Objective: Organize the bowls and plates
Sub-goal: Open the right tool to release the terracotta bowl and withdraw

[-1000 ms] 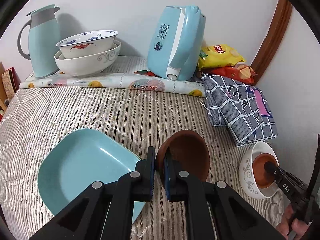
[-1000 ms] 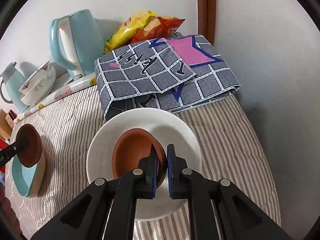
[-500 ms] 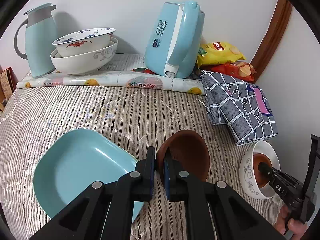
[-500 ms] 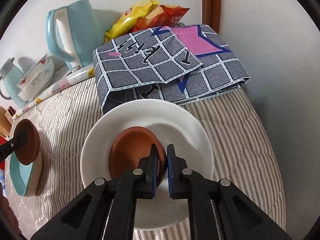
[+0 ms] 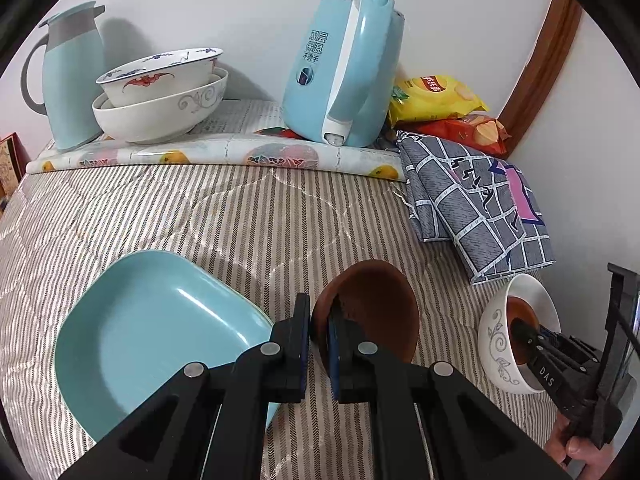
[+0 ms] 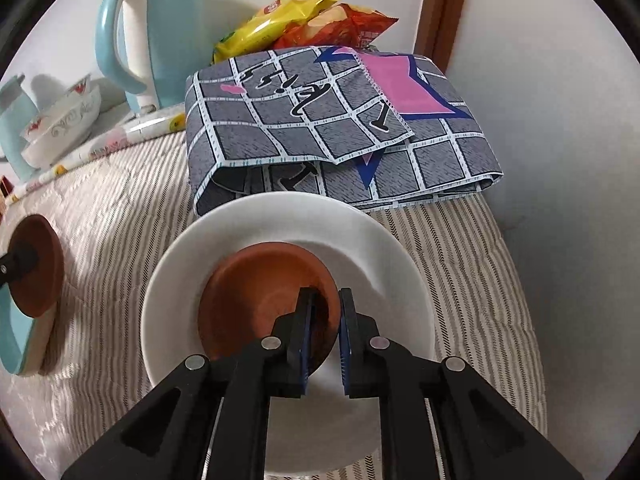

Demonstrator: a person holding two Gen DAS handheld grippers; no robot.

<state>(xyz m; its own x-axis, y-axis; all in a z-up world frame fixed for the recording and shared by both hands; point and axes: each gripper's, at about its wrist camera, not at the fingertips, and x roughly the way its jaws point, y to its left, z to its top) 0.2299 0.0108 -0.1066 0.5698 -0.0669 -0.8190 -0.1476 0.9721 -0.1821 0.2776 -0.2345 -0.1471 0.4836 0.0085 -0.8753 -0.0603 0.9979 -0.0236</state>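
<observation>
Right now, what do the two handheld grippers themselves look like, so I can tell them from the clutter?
Both are matte black plastic. The left gripper and right gripper each have two angular arms with cut-out windows, round silver pivot pins and flat fingers lined with blue pads. Seen from the left wrist camera, the right gripper's finger carries white lettering "DAS". No cables or sleeves are visible.

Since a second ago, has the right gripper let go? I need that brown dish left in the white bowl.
Yes. The right gripper has just been opening; its right pad now stands clear of the brown dish resting in the white bowl.
</observation>
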